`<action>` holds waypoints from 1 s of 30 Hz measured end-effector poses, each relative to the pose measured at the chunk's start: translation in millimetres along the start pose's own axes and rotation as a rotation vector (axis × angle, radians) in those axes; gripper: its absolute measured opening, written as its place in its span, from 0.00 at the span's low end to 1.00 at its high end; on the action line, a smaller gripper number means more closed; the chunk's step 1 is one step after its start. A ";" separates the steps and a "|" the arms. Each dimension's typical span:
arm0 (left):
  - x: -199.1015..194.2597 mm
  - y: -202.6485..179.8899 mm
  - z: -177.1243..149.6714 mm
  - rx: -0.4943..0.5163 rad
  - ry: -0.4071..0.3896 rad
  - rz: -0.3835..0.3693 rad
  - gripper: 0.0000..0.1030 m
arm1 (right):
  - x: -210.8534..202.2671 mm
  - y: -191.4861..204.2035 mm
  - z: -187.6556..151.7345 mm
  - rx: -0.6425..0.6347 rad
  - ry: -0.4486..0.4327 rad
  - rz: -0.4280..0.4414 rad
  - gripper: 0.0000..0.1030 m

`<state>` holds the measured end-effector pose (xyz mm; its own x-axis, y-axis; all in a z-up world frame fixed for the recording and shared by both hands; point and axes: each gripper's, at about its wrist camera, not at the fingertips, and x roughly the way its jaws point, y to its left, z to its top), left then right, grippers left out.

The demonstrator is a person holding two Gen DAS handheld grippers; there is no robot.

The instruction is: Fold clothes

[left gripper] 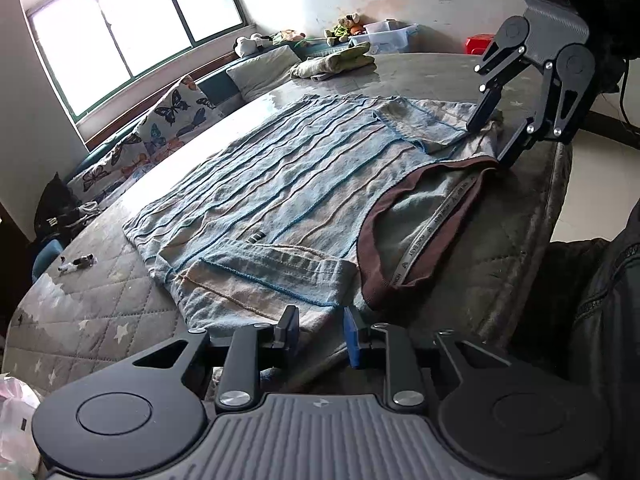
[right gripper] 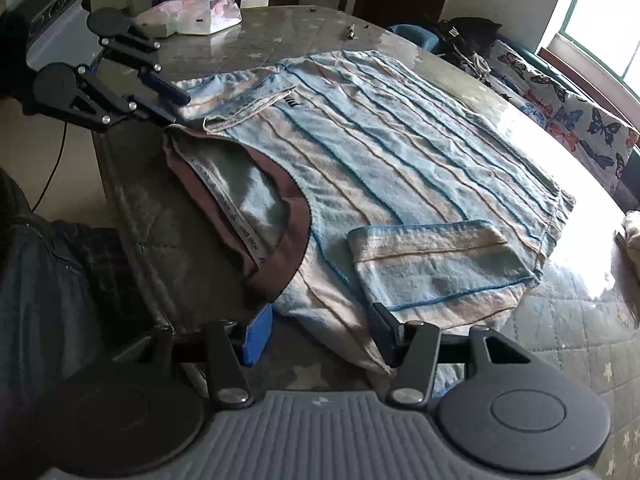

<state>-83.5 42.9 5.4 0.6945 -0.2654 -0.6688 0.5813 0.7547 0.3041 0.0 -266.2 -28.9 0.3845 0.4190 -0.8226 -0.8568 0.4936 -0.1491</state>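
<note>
A light blue striped T-shirt [left gripper: 280,184] [right gripper: 400,152] with a brown collar [left gripper: 368,248] [right gripper: 296,232] lies flat on a grey quilted mattress [left gripper: 100,320] [right gripper: 560,340]. Both short sleeves are folded in over its body. My left gripper [left gripper: 320,324] [right gripper: 182,109] sits low at one shoulder, jaws a little apart, with the cloth's edge lying loose between them. My right gripper [right gripper: 322,330] [left gripper: 500,132] stands open at the other shoulder, beside the folded sleeve [right gripper: 432,264]; cloth lies between its fingers, but the pads do not press on it.
A pile of green clothes [left gripper: 332,64] lies at the mattress's far end. Butterfly-print cushions [left gripper: 172,116] [right gripper: 580,120] line the window side. A plastic bag [right gripper: 192,16] and a small dark object [left gripper: 76,264] lie on the bed. A person's dark trousers [right gripper: 40,280] are at the near edge.
</note>
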 end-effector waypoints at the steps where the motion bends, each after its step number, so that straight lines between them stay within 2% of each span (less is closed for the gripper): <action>1: 0.2 0.0 -0.1 -0.001 -0.001 0.001 0.26 | 0.1 -0.3 0.4 0.005 -0.002 0.002 0.53; 9: -3.9 -2.5 -0.1 0.030 -0.009 0.009 0.27 | -1.5 2.0 1.7 0.006 -0.023 -0.020 0.53; 15: -8.8 -6.3 0.0 0.050 -0.018 -0.019 0.31 | -1.4 0.6 1.6 0.018 -0.034 -0.030 0.52; 22: 2.1 -17.2 4.4 0.092 -0.038 -0.021 0.31 | 1.6 0.3 1.6 0.033 -0.029 -0.032 0.49; 23: 2.8 -18.0 5.0 0.097 -0.043 -0.016 0.29 | 1.5 0.9 1.2 0.033 -0.030 -0.033 0.49; 25: 3.8 -19.4 6.3 0.105 -0.054 -0.005 0.19 | -0.1 0.7 0.1 0.037 -0.037 -0.037 0.50; 26: 2.7 -18.6 7.0 0.095 -0.062 0.001 0.18 | -0.6 0.4 -0.4 0.037 -0.039 -0.038 0.50; 28: 0.7 -12.7 10.6 0.046 -0.074 0.011 0.10 | -1.0 1.0 -1.4 0.030 -0.043 -0.038 0.51; 30: 1.4 -3.9 16.3 -0.012 -0.078 0.026 0.10 | -1.3 1.6 -2.3 0.021 -0.047 -0.039 0.52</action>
<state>-77.9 29.8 14.3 0.7404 -0.2913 -0.6058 0.5581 0.7687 0.3124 -2.7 -267.7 -29.4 0.4334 0.4347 -0.7894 -0.8338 0.5257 -0.1683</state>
